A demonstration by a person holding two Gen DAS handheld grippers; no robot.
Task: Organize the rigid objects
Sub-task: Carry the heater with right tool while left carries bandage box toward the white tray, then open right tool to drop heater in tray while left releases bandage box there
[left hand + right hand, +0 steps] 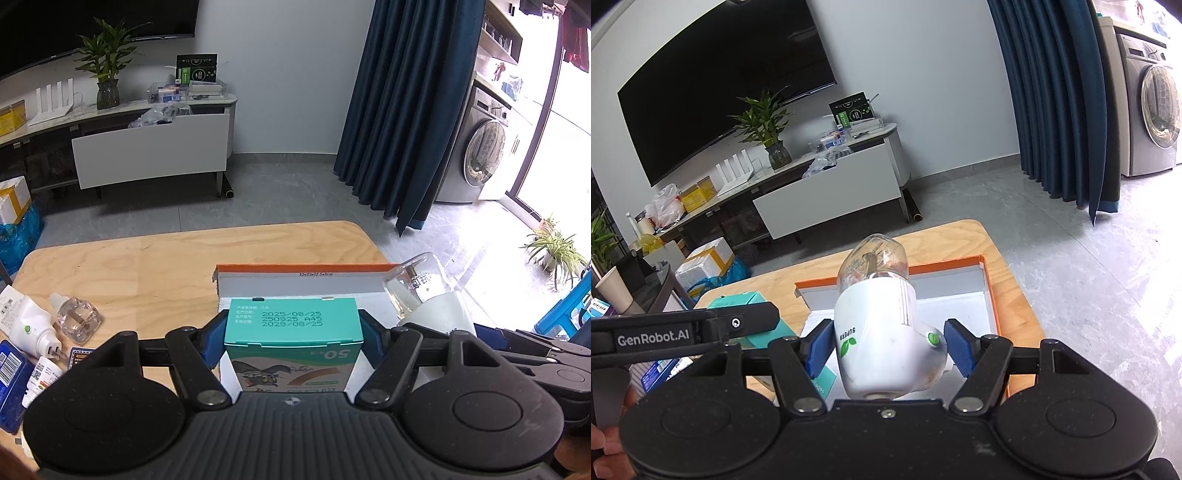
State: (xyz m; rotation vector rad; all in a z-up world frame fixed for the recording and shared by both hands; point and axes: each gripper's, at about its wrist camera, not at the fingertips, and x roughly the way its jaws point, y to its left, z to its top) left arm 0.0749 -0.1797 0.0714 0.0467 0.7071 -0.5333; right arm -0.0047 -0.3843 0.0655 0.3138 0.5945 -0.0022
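Two claws are loaded: left claw (293, 343) is clamped on a teal carton (293, 332), right claw (886, 347) grips a white plug-in bottle (882, 332), both over the orange-edged tray (991, 295) on the bench (147, 273). Looks like placing; next, lower and let go.

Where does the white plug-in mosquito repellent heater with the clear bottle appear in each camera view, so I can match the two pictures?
Left wrist view: at the right edge, the white plug-in heater with clear bottle is beside the teal box, over the orange-rimmed tray.
Right wrist view: at the centre, the heater is between the blue pads of the right claw.
Shared landmark: the orange-rimmed tray on the wooden table.
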